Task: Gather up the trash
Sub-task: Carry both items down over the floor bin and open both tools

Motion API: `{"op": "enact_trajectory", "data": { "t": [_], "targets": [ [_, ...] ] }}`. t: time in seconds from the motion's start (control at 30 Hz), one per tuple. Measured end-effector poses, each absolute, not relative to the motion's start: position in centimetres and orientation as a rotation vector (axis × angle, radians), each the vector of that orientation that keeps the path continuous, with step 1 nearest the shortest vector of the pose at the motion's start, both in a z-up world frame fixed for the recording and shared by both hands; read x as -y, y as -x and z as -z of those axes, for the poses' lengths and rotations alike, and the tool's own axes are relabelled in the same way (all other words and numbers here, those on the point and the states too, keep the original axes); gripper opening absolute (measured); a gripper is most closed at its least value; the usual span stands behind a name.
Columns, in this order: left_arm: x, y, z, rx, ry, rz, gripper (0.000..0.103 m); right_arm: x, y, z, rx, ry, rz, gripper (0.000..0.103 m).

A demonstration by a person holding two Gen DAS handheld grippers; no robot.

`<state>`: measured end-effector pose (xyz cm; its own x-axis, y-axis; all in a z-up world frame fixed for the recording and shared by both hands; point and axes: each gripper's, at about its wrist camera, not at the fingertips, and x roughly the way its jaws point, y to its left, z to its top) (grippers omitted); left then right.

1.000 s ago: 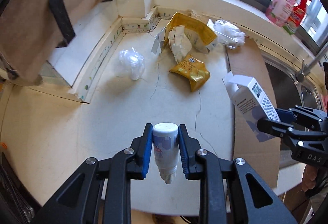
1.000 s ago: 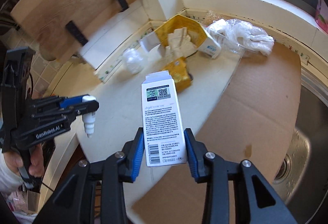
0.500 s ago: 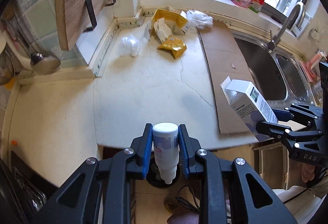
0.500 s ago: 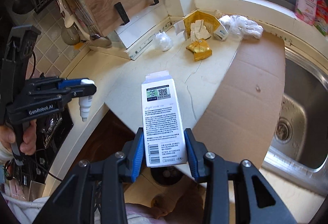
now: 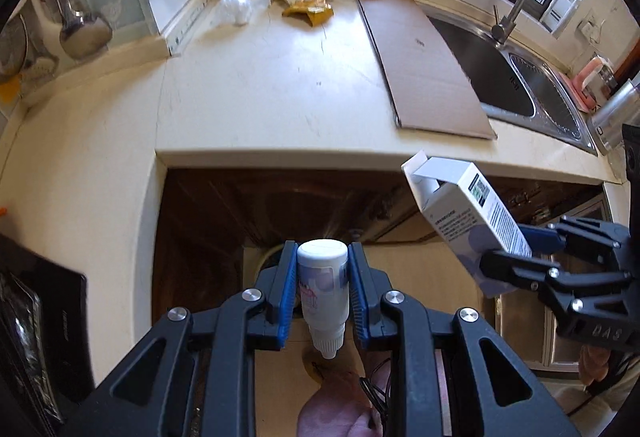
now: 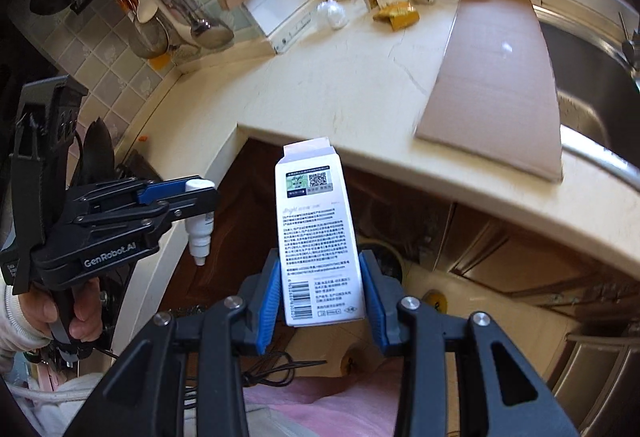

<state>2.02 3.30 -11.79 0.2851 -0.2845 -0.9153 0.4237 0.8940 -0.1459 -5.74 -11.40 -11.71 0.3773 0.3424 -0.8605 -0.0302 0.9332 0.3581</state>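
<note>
Between the blue pads of the left gripper sits a small white dropper bottle, nozzle hanging down, clamped at its body; the right gripper is closed on the lower end of a white printed carton whose open flap points away from the hand. Both pieces of trash are off the counter and over the dark gap below its front edge, where a round dark shape on the floor, mostly hidden behind the fingers, may be the bin, though that cannot be told for sure. Doing this step well probably means bringing each piece squarely over that opening before letting go, keeping the two grippers apart so the carton does not knock the bottle. More trash waits at the back corner: yellow packets, a crumpled plastic bag and a flat cardboard sheet beside the sink.
</note>
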Motion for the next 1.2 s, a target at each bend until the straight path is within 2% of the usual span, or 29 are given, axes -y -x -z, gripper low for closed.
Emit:
{"op": "enact_trajectory", "data": {
  "t": [0.2, 0.4, 0.57, 0.9, 0.93, 1.03, 1.07, 1.2],
  "targets": [
    [-3.9, -0.5, 17.7, -1.307, -0.113, 0.454, 0.023, 10.1, 6.4, 15.5, -1.229, -0.332, -0.184, 0.038],
    [-4.1, -1.0, 25.8, -1.408, -0.05, 0.376, 0.023, 9.4, 6.2, 21.4, -1.341, -0.37, -0.13, 0.038],
    [-3.6, -1.7, 32.6, -1.482, -0.014, 0.375, 0.023, 9.6, 6.1, 28.0, -1.45, -0.445, -0.088, 0.038],
    [-2.5, -4.3, 45.2, -1.478, -0.033, 0.335, 0.023, 9.5, 4.3, 44.3, -1.606, -0.524, -0.047, 0.038],
    [-2.5, -4.6, 46.2, -1.479, -0.028, 0.328, 0.025, 9.4, 3.9, 45.7, -1.618, -0.522, -0.041, 0.038],
    [-2.9, -5.5, 49.2, -1.487, -0.012, 0.292, 0.049, 9.2, 2.8, 49.3, -1.643, -0.515, -0.031, 0.038],
    [-3.3, -5.8, 49.9, -1.486, -0.006, 0.272, 0.053, 9.2, 2.4, 50.3, -1.654, -0.506, -0.027, 0.038],
    [-5.3, -6.3, 51.7, -1.493, 0.038, 0.217, 0.056, 8.7, 1.2, 53.1, -1.696, -0.483, -0.028, 0.038]
  ]
}}
